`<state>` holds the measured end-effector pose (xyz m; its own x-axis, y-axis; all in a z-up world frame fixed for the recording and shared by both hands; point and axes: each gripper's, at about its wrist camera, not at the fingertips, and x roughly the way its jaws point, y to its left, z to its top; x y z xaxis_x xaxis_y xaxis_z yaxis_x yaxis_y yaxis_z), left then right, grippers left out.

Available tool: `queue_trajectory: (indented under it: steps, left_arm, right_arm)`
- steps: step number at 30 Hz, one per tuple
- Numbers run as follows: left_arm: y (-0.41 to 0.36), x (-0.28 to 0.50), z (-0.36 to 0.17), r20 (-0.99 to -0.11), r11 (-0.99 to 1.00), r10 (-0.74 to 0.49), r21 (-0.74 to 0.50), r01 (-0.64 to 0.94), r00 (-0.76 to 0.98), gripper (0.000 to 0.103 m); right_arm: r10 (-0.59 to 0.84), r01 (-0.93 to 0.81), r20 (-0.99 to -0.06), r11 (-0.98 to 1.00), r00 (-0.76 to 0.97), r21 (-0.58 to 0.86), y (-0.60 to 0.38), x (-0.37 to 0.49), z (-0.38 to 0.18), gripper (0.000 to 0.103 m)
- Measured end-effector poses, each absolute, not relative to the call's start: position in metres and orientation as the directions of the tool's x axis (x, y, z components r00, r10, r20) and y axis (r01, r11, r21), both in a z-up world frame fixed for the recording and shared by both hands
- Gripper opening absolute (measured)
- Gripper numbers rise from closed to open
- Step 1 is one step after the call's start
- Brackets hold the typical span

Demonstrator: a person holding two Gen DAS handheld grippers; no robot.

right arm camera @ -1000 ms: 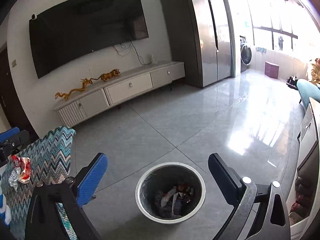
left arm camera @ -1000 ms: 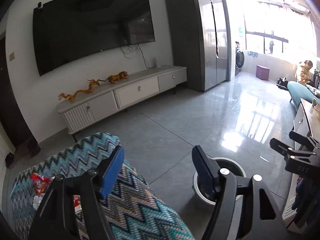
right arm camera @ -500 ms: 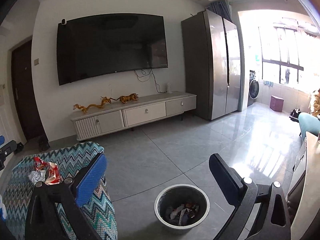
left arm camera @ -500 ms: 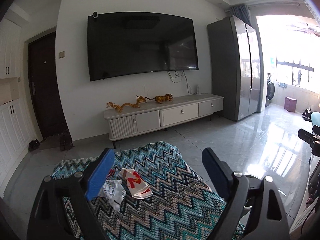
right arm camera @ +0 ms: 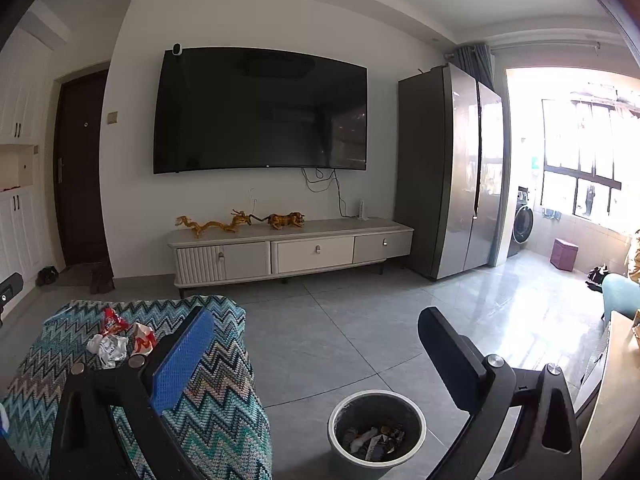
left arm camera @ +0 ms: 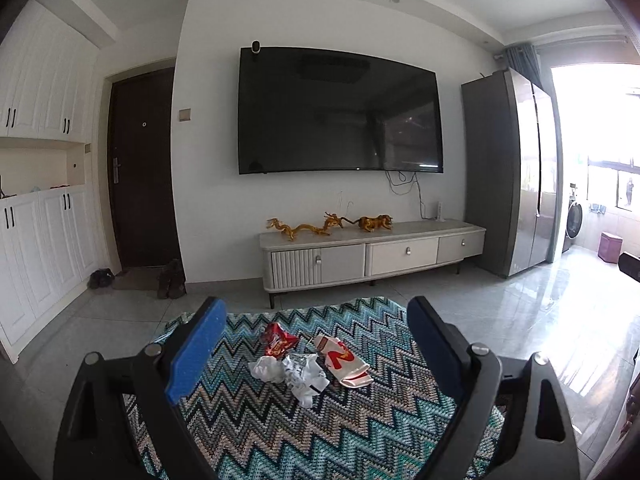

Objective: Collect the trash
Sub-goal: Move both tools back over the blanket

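Zigzag blanket [left arm camera: 280, 420] holds wrappers [left arm camera: 308, 360]; both tools gape (left [left arm camera: 316, 344], right [right arm camera: 316, 344]).

we note overexposed daylight from the window [right arm camera: 580, 160], glare on the floor [right arm camera: 520, 320], sharp focus, fisheye bending and dark corners.

We hold our left gripper [left arm camera: 316, 344] level with its jaws spread wide and nothing between them, raised above the zigzag cloth [left arm camera: 280, 432]. Our right gripper [right arm camera: 316, 352] gapes just as wide, off that cloth's right edge.
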<state>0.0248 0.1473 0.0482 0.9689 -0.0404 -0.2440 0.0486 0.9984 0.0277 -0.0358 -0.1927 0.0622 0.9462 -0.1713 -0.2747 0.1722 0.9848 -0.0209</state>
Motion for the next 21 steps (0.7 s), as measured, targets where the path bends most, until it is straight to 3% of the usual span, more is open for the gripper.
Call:
queue_trajectory:
  steps: [13, 21]
  left_arm:
    - [0.268, 0.057, 0.013, -0.421, 0.995, 0.068, -0.034, -0.09, 0.905, 0.092]
    - [0.289, 0.106, -0.029, -0.528, 0.994, 0.017, -0.08, -0.07, 0.849, 0.092]
  right_arm:
    - [-0.01, 0.02, -0.32, 0.999, 0.947, 0.029, -0.172, 0.003, 0.043, 0.103]
    - [0.122, -0.112, -0.449, 0.993, 0.885, 0.05, -0.138, 0.068, 0.01, 0.103]
